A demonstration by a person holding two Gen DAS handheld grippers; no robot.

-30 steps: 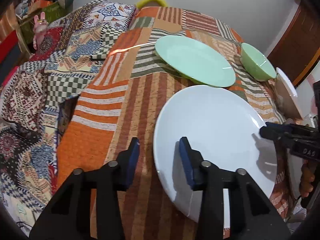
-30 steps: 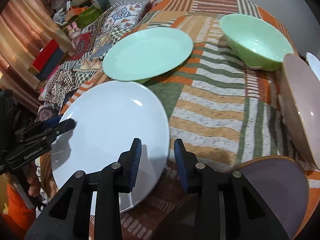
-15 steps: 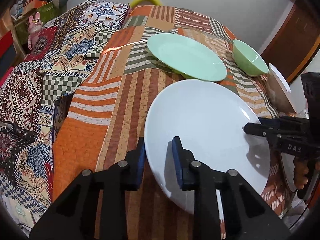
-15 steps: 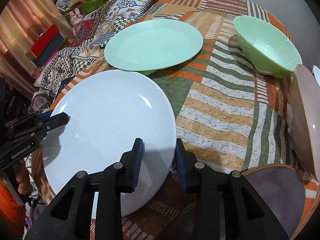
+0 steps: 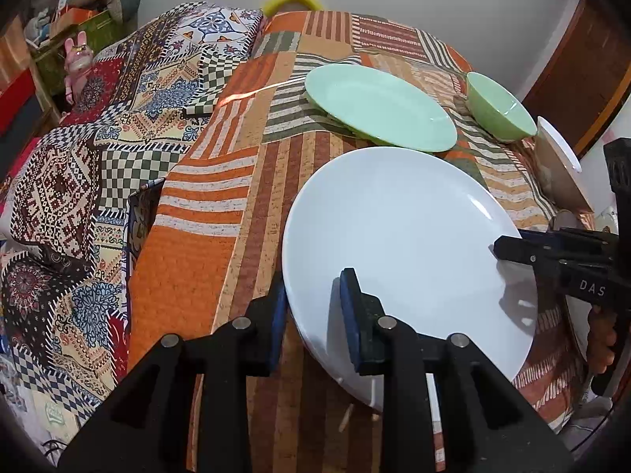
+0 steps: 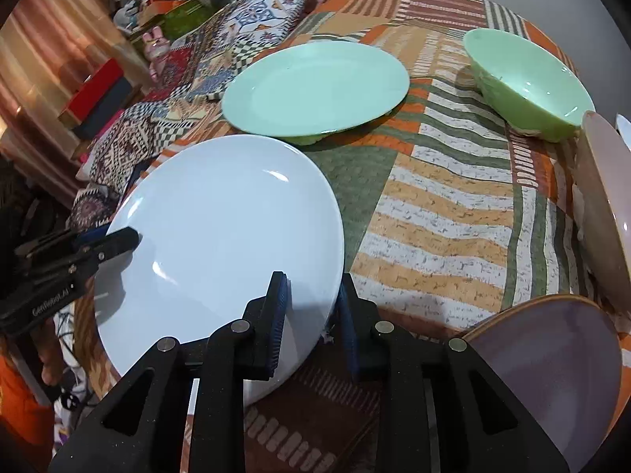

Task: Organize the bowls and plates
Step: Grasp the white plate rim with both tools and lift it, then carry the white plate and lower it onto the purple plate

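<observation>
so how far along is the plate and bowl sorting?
Early. Nothing looks stacked yet. In hand: the white plate, with the left claw on one rim and the right claw closing on the opposite rim. Left: the green plate, green bowl, a pinkish dish and a purple-grey dish lie separately on the tablecloth.

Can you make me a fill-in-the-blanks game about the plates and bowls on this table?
1. Both grippers hold the rim of the big ____ plate.
2. The bowl beside the green plate is coloured ____.
3. The left gripper and the right gripper grip ____ sides of that plate.
4. The tablecloth has a ____ pattern.

Missing words: white; green; opposite; striped
</observation>
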